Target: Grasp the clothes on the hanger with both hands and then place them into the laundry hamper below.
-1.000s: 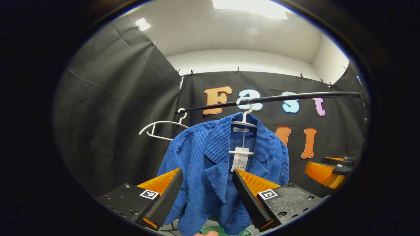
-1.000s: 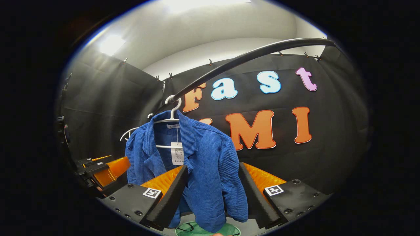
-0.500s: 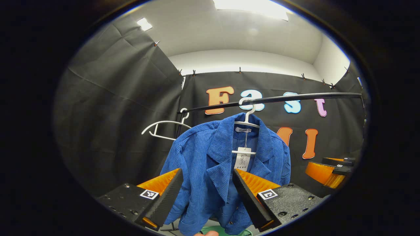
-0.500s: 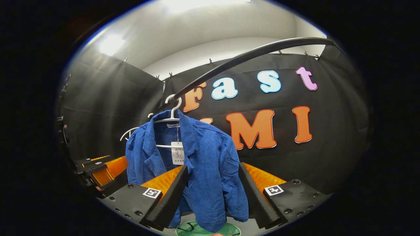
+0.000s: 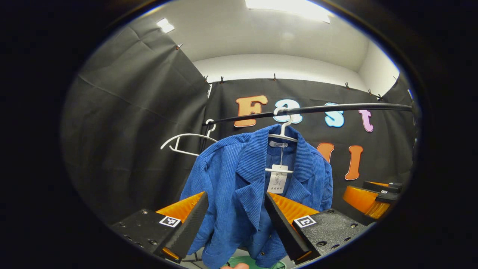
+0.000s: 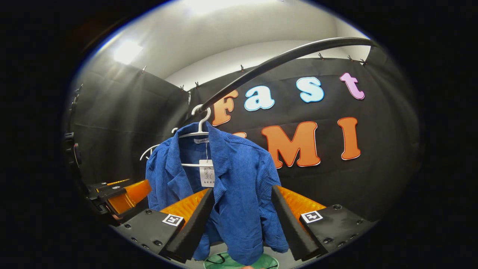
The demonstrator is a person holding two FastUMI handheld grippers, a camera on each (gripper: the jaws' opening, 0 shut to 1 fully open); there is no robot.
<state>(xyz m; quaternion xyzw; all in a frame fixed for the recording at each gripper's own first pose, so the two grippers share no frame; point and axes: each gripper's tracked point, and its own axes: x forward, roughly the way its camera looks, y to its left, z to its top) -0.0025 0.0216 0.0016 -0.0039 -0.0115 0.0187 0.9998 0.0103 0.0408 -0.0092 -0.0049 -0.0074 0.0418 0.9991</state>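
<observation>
Left gripper view: a blue corduroy jacket (image 5: 246, 194) hangs on a white hanger (image 5: 282, 135) hooked over a black rail (image 5: 317, 109). The left gripper (image 5: 233, 216) sits in front of the jacket's lower front with its fingers spread wide, holding nothing; the cloth shows in the gap between them, but whether the fingers touch it is hard to say. A paper tag (image 5: 277, 181) dangles at the jacket's open collar. Beside the jacket, further along the rail, hangs an empty white hanger (image 5: 186, 140). Below the jacket's hem a sliver of the green laundry hamper (image 5: 257, 264) shows.

In the right gripper view the right gripper (image 6: 242, 215) is also wide open and empty, level with the jacket's (image 6: 239, 186) sleeve side, with the hamper (image 6: 241, 262) directly beneath the hem.
</observation>
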